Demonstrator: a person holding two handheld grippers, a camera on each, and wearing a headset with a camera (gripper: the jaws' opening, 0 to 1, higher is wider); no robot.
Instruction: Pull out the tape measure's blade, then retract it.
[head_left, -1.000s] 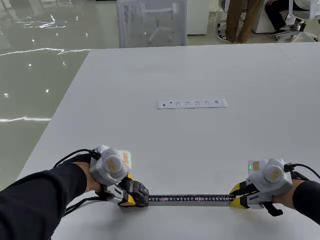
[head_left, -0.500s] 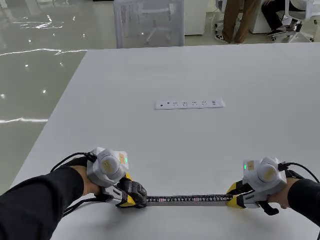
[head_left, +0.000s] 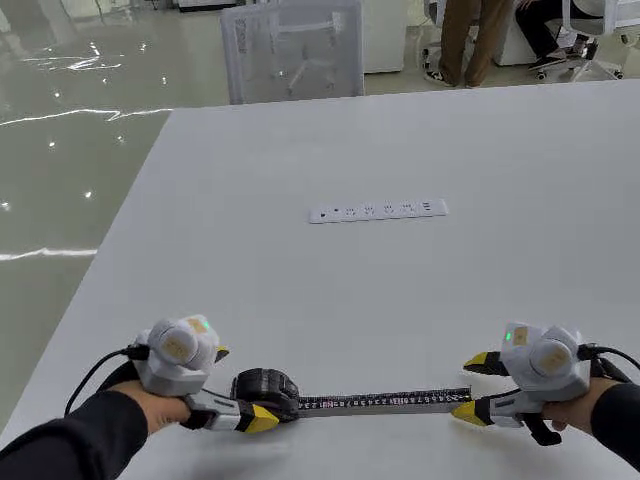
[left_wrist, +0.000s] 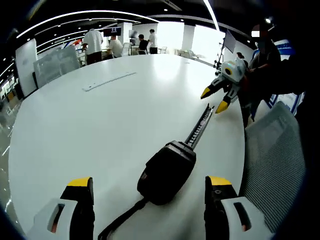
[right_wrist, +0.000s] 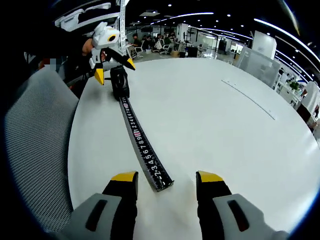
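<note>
From the head view I see the tape measure case (head_left: 265, 390) lying at the near edge of the white desk (head_left: 400, 290), with its blade (head_left: 385, 402) drawn out flat to the right. My left tongs (head_left: 240, 386) are spread wide around the case, one yellow tip just beside its near side. My right tongs (head_left: 472, 385) are also spread wide at the blade's far end. A white power strip (head_left: 378, 210) lies well apart, mid-desk.

In the left gripper view, the black case sits between my two spread jaws, and I cannot tell that either one touches it. A dark strap trails from the case towards me. The blade runs away from it to the right tongs, whose jaws stand apart.

In the right gripper view, the blade's hooked end rests on the desk between my open jaws, touching neither. The numbered strip leads back to the case, under the left tongs. A grey mesh chair (right_wrist: 35, 150) stands beside the desk.
</note>
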